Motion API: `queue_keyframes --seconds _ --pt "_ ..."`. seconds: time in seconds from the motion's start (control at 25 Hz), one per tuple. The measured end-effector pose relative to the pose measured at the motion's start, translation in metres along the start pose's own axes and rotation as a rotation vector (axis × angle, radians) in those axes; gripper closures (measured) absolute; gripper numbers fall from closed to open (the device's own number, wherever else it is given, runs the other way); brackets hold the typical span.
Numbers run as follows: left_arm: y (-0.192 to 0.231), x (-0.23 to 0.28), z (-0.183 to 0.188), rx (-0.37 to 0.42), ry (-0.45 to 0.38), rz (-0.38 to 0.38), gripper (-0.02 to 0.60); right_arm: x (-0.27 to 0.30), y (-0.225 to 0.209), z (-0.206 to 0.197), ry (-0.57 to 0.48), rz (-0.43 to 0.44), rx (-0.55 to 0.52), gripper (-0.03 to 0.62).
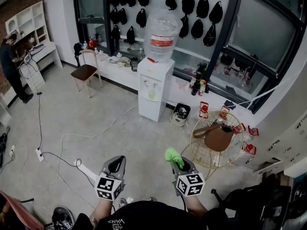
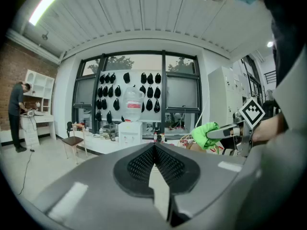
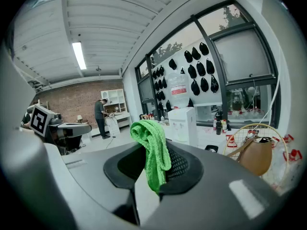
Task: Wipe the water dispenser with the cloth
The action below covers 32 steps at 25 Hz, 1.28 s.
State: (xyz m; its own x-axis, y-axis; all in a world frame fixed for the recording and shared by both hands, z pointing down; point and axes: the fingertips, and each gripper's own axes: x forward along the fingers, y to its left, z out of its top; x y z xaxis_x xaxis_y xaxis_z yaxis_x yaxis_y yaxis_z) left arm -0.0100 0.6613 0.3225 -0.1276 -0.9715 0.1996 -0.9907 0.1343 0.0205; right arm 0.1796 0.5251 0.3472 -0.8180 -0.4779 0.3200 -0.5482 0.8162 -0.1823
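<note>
Right gripper (image 3: 151,170) clamped on bright green microfibre cloth (image 3: 152,145), cloth drooping over jaw tips. Left gripper (image 2: 154,156) jaws pressed together, nothing between. White floor-standing water dispenser with clear bottle (image 1: 154,87) at window wall, well apart from both grippers.

Only readable word: "VANS" (image 1: 115,221), white print on person's dark top (image 1: 144,218), bottom edge of head view (upside down from camera). Red label (image 1: 161,41) on bottle (image 1: 160,23) atop water dispenser (image 1: 154,92): print too small to read. Left marker cube (image 1: 109,188) and right marker cube (image 1: 188,184): black-and-white square patterns only, no letters or numbers.
</note>
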Motion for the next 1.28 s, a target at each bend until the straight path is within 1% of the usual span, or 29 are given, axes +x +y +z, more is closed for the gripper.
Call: queue_keyframes --seconds 0.28,0.48,0.56,0.68,0.88,1.0,1.12,1.28 --pt "-0.019 0.01 -0.013 -0.005 0.007 0.029 0.58 -0.008 -0.018 -0.006 0.002 0.023 -0.003 0.503" --pt "-0.023 0.019 -0.021 -0.028 0.014 0.043 0.58 -0.002 -0.033 -0.003 -0.023 0.041 0.046 0.499" --pt "-0.021 0.025 -0.026 -0.037 0.027 0.042 0.58 0.004 -0.038 -0.003 -0.022 0.033 0.052 0.499" --pt "-0.014 0.042 -0.027 -0.03 0.04 0.021 0.58 0.022 -0.044 0.001 -0.016 0.026 0.06 0.499" --pt "0.014 0.088 -0.025 -0.03 0.044 -0.029 0.58 0.068 -0.055 0.011 -0.006 -0.004 0.085 0.497" --pt "0.042 0.119 -0.017 -0.024 0.043 -0.068 0.58 0.104 -0.058 0.026 0.001 -0.038 0.087 0.497" --pt "0.078 0.153 -0.002 -0.007 0.044 -0.101 0.58 0.143 -0.061 0.05 -0.005 -0.069 0.091 0.498" --pt "0.113 0.204 0.022 0.039 0.043 -0.174 0.58 0.195 -0.075 0.08 -0.031 -0.123 0.11 0.499"
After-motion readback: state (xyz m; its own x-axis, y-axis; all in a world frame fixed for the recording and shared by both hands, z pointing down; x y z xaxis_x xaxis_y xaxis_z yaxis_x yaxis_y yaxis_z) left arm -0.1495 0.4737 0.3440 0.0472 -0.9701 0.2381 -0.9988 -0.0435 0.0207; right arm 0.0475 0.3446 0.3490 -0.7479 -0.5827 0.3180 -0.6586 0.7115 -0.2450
